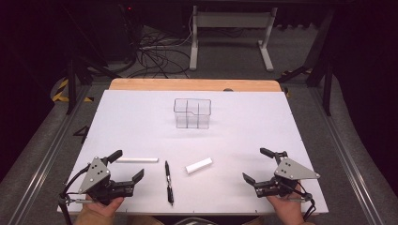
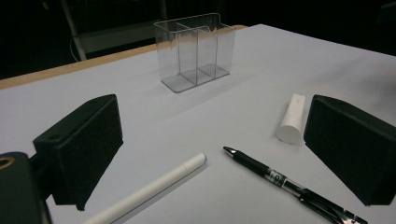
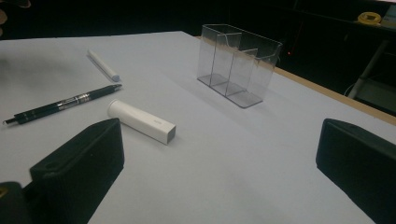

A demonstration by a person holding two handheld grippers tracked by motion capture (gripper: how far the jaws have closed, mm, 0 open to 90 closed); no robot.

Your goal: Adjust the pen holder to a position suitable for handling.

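From the high view, we hold the left gripper point(image 1: 126, 165) and right gripper point(image 1: 257, 164) wide apart and empty at the frame's lower corners; a black pen point(image 1: 168, 182), white stick point(image 1: 137, 160) and white tube point(image 1: 198, 165) lie between. In the left gripper view, we see the pen bottom centre. In the right gripper view, the clear organizer point(image 3: 239, 64) stands upper centre.

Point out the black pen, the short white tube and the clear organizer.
black pen point(image 1: 168, 180), high view, middle of the barrel.
short white tube point(image 3: 141, 121), right gripper view, middle of its side.
clear organizer point(image 2: 196, 58), left gripper view, front wall.
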